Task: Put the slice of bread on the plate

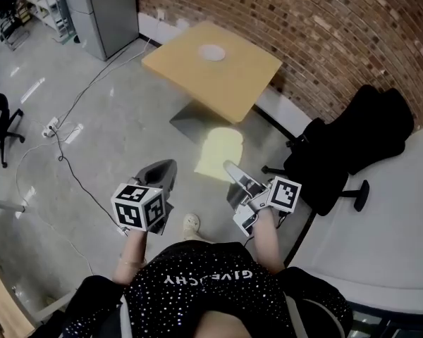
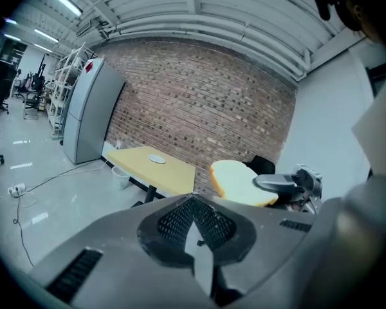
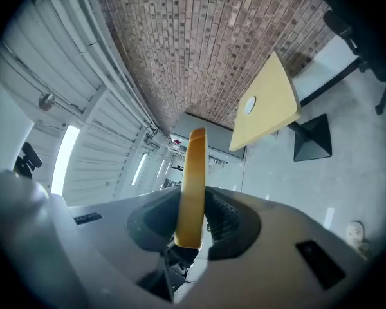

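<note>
My right gripper is shut on a pale slice of bread, held above the floor short of the table. In the right gripper view the bread stands edge-on between the jaws of that gripper. A small white plate lies on the yellow table ahead, by the brick wall. My left gripper hangs to the left of the bread, jaws together with nothing in them. The left gripper view shows the bread in the right gripper, with the plate far off.
A black office chair stands right of the bread, beside a white table. Cables and a power strip lie on the grey floor at left. A grey cabinet stands at the back left. A white bin sits under the yellow table.
</note>
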Tool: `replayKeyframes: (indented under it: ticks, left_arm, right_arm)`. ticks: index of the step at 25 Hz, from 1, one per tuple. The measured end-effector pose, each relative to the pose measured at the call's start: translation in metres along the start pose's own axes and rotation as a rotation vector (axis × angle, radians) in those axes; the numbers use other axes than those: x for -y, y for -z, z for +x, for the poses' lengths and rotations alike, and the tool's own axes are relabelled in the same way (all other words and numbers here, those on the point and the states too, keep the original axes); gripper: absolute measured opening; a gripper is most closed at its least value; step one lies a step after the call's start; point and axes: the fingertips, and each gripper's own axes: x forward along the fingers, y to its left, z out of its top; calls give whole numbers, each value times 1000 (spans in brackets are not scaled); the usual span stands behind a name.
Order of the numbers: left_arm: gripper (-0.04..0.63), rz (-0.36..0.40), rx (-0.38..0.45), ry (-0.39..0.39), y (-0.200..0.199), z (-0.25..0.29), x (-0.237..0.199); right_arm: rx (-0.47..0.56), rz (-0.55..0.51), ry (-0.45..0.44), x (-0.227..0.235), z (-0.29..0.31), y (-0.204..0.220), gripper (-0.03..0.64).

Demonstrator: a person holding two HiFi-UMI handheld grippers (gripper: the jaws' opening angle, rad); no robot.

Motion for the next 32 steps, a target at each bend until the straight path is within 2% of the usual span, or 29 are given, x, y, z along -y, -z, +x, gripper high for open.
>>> replayKeyframes:
  ticks: [3, 6, 13, 19, 26, 32]
  left_arm:
    - [9, 13, -21, 1, -5, 26, 0]
    - [9, -4, -33, 3, -5, 46, -3]
    - [8, -30, -9, -28, -19, 72, -11]
    - [8, -57, 57, -51, -25, 75, -13]
    - [9, -67, 73, -92, -41, 95, -26]
    - [9, -48, 57, -67, -70, 142, -49]
  right_arm:
    - [1, 10, -1, 14, 12, -26, 100]
    - [-1, 19, -3, 26, 19, -40, 100]
    - [4, 40, 6, 48, 24, -69, 100]
    - [1, 44, -5, 53, 32, -81, 100]
    - [-17, 56, -5, 59, 50, -102, 100]
    - [28, 60, 3, 75, 77, -143, 100]
